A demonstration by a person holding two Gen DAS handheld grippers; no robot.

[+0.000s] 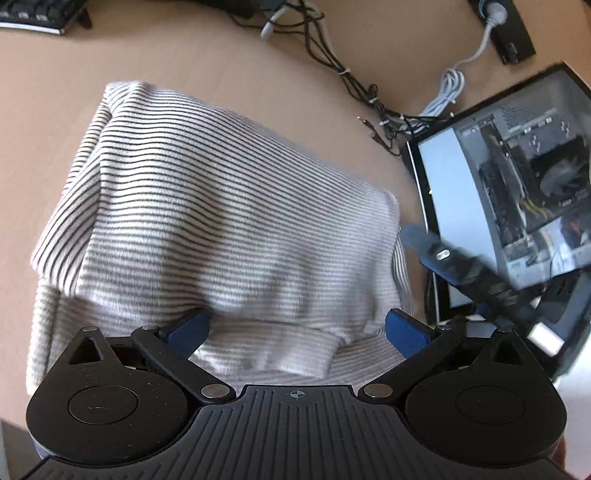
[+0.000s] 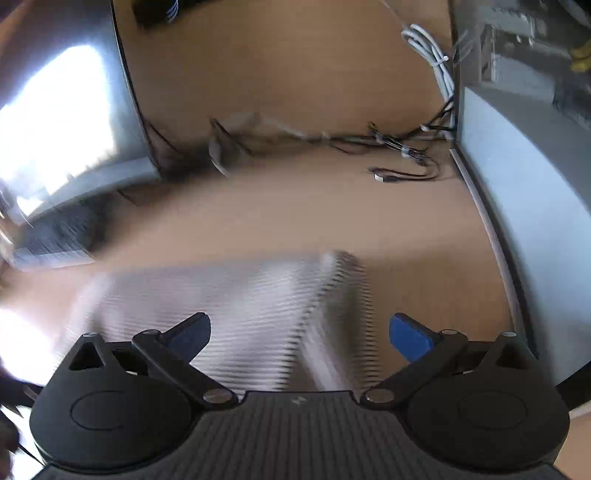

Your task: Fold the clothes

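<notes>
Striped garment (image 1: 221, 221) was laid folded on desk (image 1: 258, 74), at 12 o'clock of left gripper (image 1: 295, 328), fingers spread, nothing held. Right gripper (image 2: 299, 332) also spread; view blurred, garment edge probably underneath. Risk: fold could be dragged open by passing finger.

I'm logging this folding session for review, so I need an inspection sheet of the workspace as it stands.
Surface: tan wooden desk, bare around the garment.
Job's things: striped sweater lying folded on the desk, one flap doubled over its left side.
Clutter: keyboard at the far left edge; open computer case on the right.
Grippers: left gripper open, jaws spread over the sweater's near edge; right gripper open above the sweater, view blurred.
Cables: black cable bundle and coiled white cable beyond the sweater.
Surroundings: bright monitor in the right wrist view.
</notes>
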